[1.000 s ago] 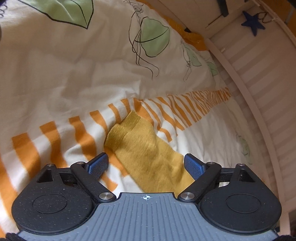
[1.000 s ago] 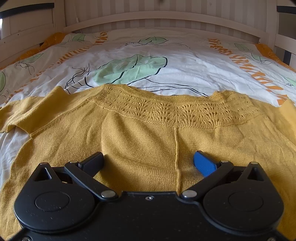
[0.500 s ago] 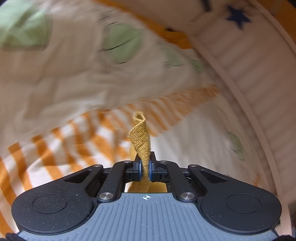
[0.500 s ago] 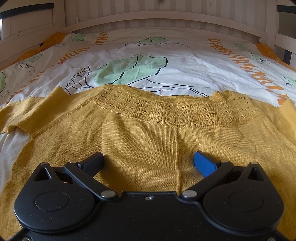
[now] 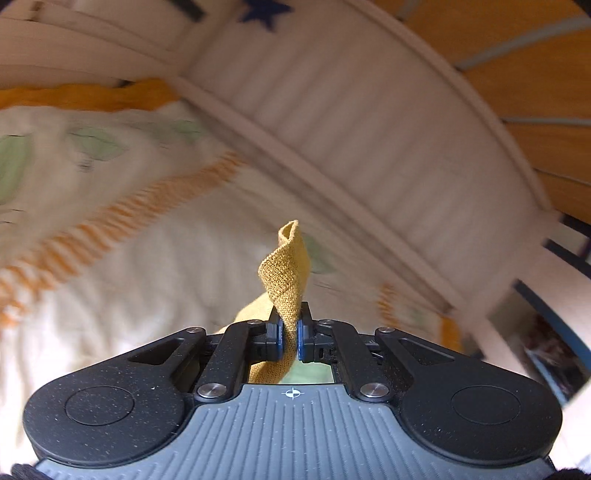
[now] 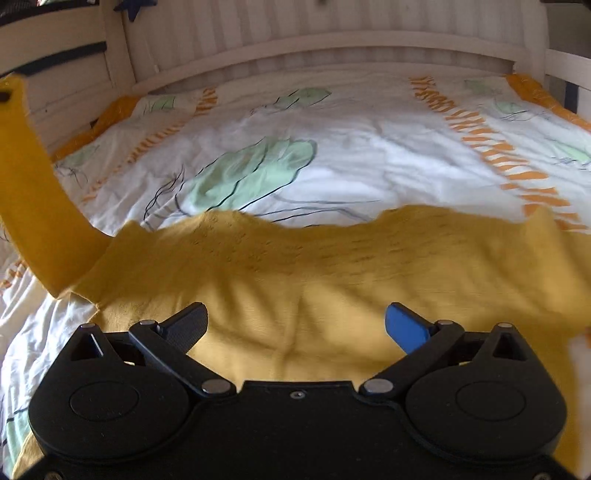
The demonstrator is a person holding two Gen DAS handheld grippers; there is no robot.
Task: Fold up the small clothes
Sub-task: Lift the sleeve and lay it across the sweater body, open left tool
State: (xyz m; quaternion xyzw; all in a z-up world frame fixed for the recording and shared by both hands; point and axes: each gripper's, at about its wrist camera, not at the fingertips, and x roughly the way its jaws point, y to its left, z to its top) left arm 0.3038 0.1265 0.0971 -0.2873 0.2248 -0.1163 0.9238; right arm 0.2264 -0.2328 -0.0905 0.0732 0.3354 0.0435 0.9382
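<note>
A mustard-yellow knitted sweater (image 6: 332,280) lies spread on the bed, filling the lower half of the right wrist view. My left gripper (image 5: 290,338) is shut on the end of its sleeve (image 5: 286,273), whose cuff sticks up above the pads. In the right wrist view that sleeve (image 6: 33,192) rises steeply to the upper left, off the bed. My right gripper (image 6: 295,325) is open and empty, just above the sweater's body, its jaws wide apart.
The bed has a white duvet (image 6: 351,147) printed with green leaves and orange stripes. A white slatted bed rail (image 6: 332,40) runs along the far side and another rail (image 5: 351,155) curves across the left wrist view. A blue star (image 5: 264,13) hangs on it.
My left gripper closed on the sleeve end and lifted it high off the bed, swinging right. The sweater body shifted and rumpled. The right gripper stayed open and tilted upward slightly.
</note>
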